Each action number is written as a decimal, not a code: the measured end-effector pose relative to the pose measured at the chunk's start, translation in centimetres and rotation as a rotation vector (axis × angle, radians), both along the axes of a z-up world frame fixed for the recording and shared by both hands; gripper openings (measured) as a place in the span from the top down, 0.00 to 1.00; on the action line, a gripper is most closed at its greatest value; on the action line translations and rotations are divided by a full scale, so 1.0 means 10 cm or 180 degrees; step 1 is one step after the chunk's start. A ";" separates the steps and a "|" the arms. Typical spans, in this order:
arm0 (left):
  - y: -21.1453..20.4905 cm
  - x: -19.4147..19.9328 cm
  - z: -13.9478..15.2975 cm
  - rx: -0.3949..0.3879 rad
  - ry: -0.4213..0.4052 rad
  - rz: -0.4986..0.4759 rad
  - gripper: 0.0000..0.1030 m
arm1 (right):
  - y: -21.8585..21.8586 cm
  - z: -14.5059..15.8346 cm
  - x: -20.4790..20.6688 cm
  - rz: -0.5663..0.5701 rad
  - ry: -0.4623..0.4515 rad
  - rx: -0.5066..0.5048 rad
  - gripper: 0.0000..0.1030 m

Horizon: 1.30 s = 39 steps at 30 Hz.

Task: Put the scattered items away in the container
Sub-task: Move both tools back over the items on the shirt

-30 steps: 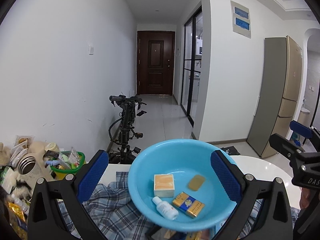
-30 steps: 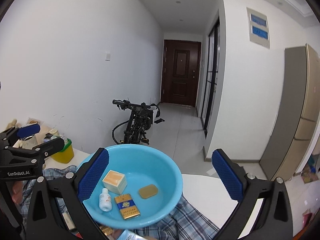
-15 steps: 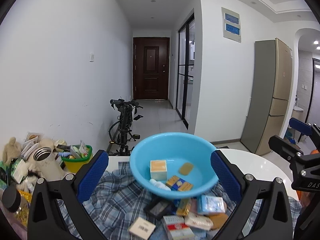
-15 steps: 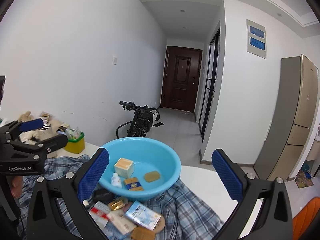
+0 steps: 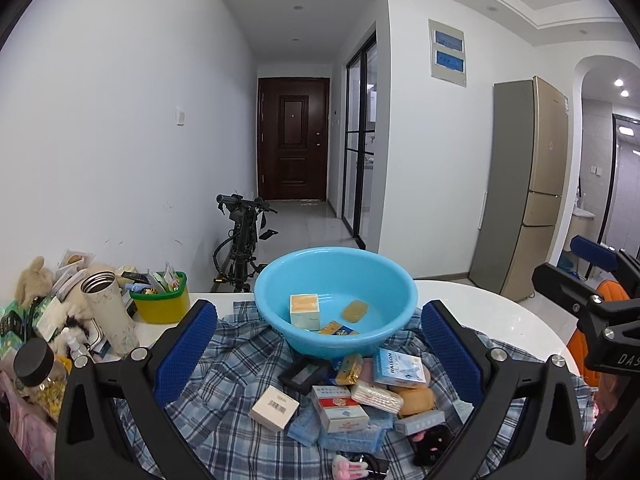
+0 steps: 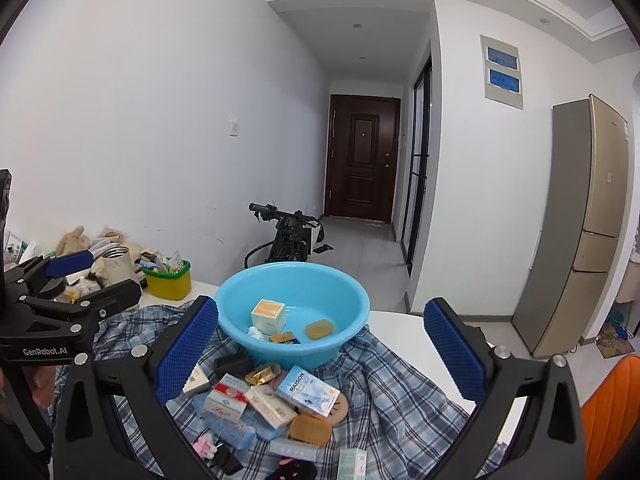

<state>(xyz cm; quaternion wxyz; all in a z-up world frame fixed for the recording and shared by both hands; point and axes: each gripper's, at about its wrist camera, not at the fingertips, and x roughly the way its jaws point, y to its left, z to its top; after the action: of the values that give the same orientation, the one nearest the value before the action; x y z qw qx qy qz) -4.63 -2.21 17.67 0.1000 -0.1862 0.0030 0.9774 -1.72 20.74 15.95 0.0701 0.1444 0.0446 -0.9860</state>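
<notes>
On the white table, a plaid cloth carries the blue basin; both tools gape wide, empty.

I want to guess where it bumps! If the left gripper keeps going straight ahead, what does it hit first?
Probably the blue basin, dead ahead between the open left gripper's fingers; the pile of small boxes lies lower. Depth is hard to judge.

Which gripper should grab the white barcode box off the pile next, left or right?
Probably left. The white barcode box lies on the pile's left edge, between the open left gripper fingers. In the right gripper view its left finger half hides the box.
</notes>
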 end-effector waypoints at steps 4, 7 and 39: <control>-0.02 0.16 0.02 0.0011 0.0046 -0.0014 0.00 | 0.01 0.01 0.11 -0.0010 0.0036 -0.0025 0.00; -0.03 0.27 0.00 0.0013 0.0080 -0.0012 0.00 | 0.01 0.00 0.18 -0.0011 0.0060 -0.0050 0.00; -0.09 0.62 -0.92 0.0081 -0.0019 0.0017 0.00 | 0.25 -0.86 0.42 -0.0242 -0.0150 -0.0181 0.00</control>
<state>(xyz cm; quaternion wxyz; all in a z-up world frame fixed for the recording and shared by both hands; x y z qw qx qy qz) 1.53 -3.11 8.43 0.0998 -0.1879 -0.0102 0.9771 2.45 23.27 7.39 0.0377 0.1672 0.0094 -0.9852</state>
